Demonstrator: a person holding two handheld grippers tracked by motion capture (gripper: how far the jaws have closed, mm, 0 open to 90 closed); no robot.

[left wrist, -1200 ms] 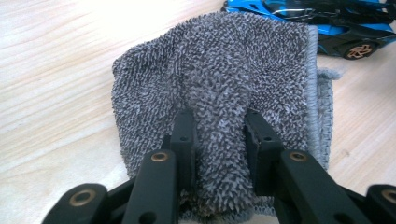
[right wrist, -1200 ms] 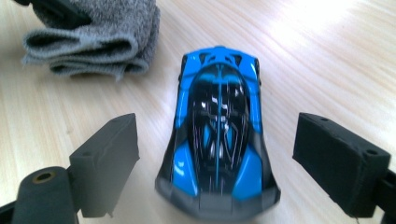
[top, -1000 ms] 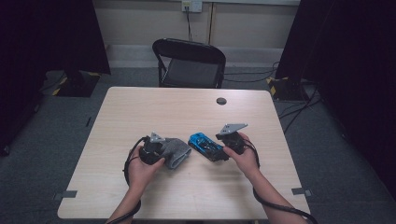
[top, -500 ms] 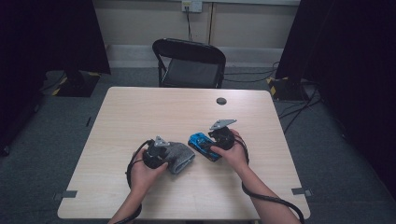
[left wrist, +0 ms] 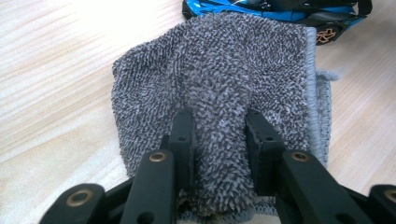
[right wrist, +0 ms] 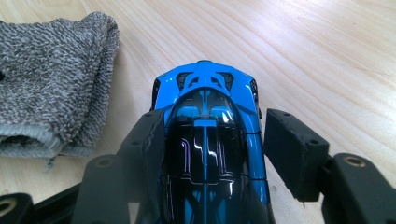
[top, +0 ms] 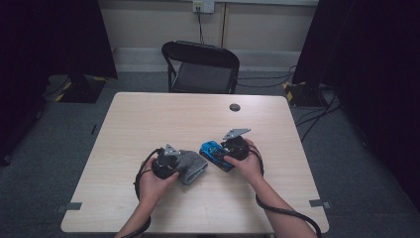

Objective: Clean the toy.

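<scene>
My left gripper (left wrist: 219,135) is clenched on a raised fold of the grey terry cloth (left wrist: 243,70), the nap bunched between the two fingers (left wrist: 183,135) while the rest of the cloth lies flat on the tabletop (left wrist: 51,79); in the high view that gripper (top: 167,166) sits at the cloth's (top: 194,164) near-left edge.

My right gripper (right wrist: 212,154) straddles the blue toy car (right wrist: 205,93); its fingers have just been closing, with the car between them; the left finger (right wrist: 149,144) lies against the car's flank, while the right finger (right wrist: 292,149) stands just off the other flank with a sliver of tabletop showing between, so I judge the grasp not yet made.

What the coming move turns on: the car's long axis runs straight ahead along my right fingers, nose pointing away from me, so they meet its two sides squarely; seen from above, the car (top: 214,152) lies on the tabletop (top: 163,119) just beside the cloth, between my two hands, with its nose toward the cloth; my right gripper (top: 234,148) is on it already, so that hand should take it; the cloth hand is close enough to wipe it once it is held firm.
</scene>
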